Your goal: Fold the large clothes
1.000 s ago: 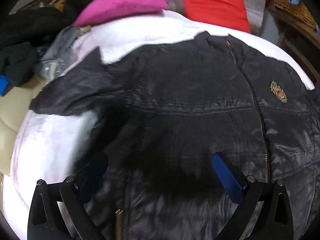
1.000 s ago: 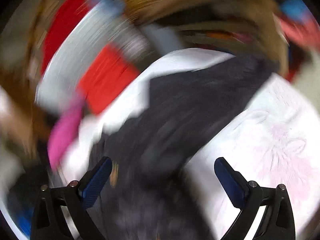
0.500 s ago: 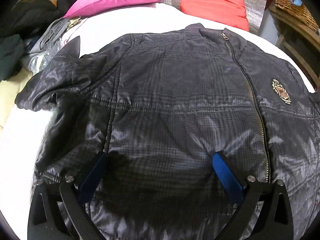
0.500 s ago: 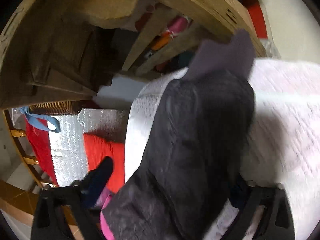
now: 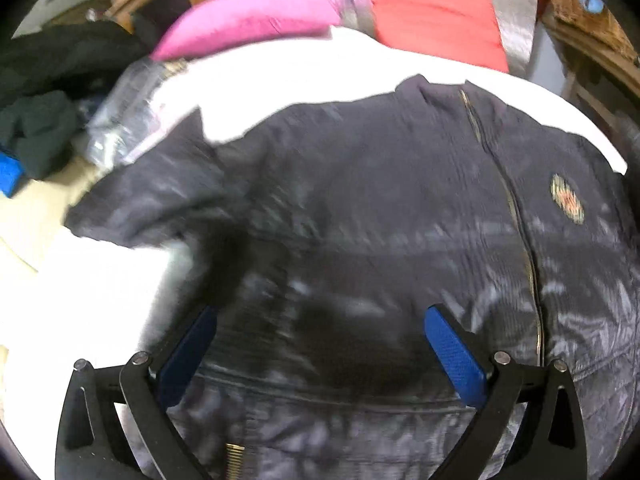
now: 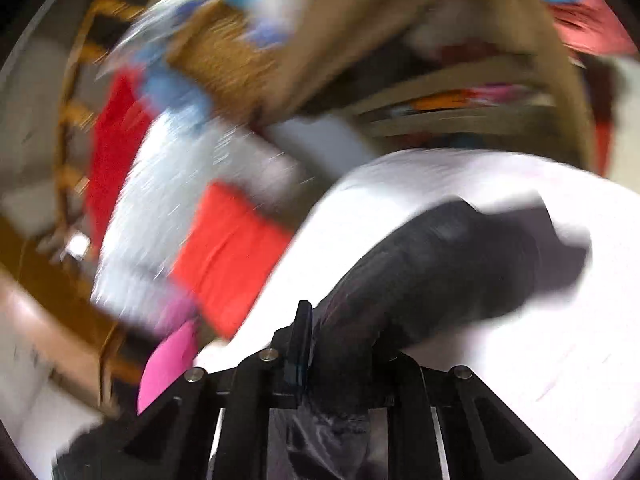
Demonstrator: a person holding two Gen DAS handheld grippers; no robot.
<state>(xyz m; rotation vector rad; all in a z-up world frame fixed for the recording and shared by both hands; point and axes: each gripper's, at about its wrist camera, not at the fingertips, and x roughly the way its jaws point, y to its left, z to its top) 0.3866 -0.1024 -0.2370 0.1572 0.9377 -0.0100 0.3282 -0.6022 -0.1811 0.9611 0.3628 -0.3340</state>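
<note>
Jacket (image 5: pixel 360 220): dark quilted shell with a slight sheen, laid front-up across the white cover; blurred in both views.
Zip (image 5: pixel 516 216): brass-toned line running from the collar at 12 o'clock down toward 5 o'clock of the left wrist view.
Badge (image 5: pixel 567 203): small oval embroidered crest, gold and red, at 3 o'clock on the chest panel.
Sleeve, near side (image 5: pixel 132 216): spread out to 9 o'clock, its end lying on the cover.
Sleeve, far side (image 6: pixel 460 264): a dark rounded tube stretching from the right tongs out to 2 o'clock, over the cover.
Cover (image 5: pixel 92 304): white, softly textured bedding beneath the jacket.
Pink cushion (image 5: pixel 248 20): plump, matte magenta, at 11 o'clock beyond the collar.
Red cushion (image 5: pixel 436 16): flat, square-edged, at 1 o'clock.
Dark clothes (image 5: pixel 44 80): crumpled heap at 9 to 10 o'clock, off the cover.
Clear bag (image 5: pixel 124 116): crinkled plastic between the heap and the jacket.
Left tongs (image 5: pixel 320 354): blue-padded fingers spread wide — nothing between them; they hang above the lower body of the jacket, contact not discernible.
Right tongs (image 6: pixel 340 340): fingers drawn close together — clamped on the far sleeve's fabric, which bunches through them at 6 o'clock.
</note>
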